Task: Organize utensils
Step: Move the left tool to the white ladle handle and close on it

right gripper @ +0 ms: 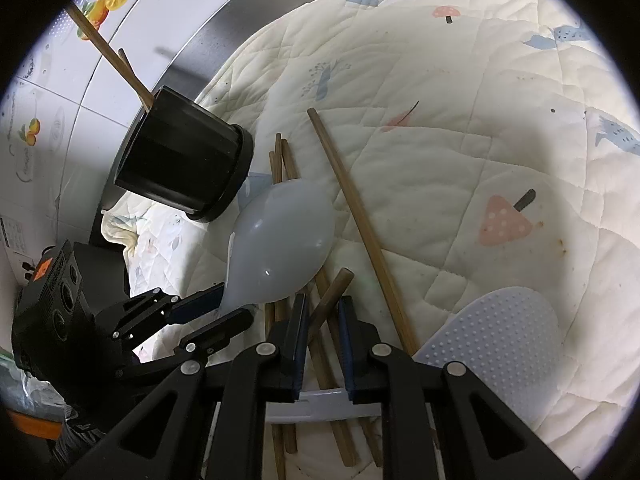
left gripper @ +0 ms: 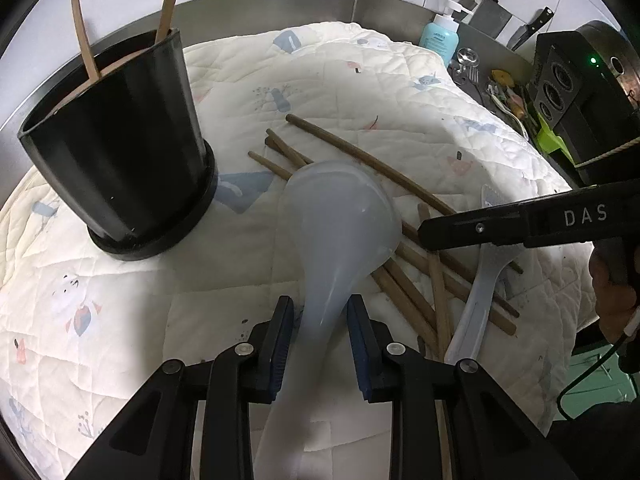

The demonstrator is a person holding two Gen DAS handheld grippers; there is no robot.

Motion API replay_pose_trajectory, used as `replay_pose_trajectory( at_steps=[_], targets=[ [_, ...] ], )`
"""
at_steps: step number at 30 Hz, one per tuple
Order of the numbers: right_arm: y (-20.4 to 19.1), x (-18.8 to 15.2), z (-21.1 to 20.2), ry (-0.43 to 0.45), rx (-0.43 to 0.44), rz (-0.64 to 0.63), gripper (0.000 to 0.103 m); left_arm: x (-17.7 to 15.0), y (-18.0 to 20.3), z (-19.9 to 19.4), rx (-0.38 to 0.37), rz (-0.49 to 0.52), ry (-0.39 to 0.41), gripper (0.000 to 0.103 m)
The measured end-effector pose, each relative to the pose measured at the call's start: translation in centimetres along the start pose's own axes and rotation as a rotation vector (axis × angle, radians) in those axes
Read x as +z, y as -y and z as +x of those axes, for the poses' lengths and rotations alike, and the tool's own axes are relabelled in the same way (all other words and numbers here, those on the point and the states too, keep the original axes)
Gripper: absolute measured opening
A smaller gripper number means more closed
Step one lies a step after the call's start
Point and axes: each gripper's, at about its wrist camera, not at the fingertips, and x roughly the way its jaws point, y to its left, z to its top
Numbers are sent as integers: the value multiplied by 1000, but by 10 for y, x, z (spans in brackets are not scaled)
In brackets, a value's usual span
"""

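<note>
Only the left view shows knives (left gripper: 486,0) past the quilt's edge (left gripper: 472,80); left claw (left gripper: 320,320) clasps the ladle (left gripper: 340,216), right claw (right gripper: 323,320) pinches a chopstick (right gripper: 334,290); open quilt lies right.

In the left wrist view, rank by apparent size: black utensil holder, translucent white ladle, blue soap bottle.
1. Black utensil holder, largest.
2. Translucent white ladle; it sits nearer the camera, so this gap is unsure.
3. Blue soap bottle, smallest and farthest away.

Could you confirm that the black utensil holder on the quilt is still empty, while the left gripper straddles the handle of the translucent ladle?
Not quite: the black utensil holder is not empty. The left wrist view shows two wooden sticks standing in it. The rest holds: it stands on the quilt, and the left gripper straddles the handle of the translucent ladle.
</note>
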Motion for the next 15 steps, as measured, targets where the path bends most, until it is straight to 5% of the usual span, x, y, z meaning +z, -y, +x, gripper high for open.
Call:
replay_pose_trajectory(
  at_steps=[15],
  targets=[
    [-7, -3, -8, 24, 6, -36, 15, 4, 2, 0, 21, -6, 27, 19]
  ],
)
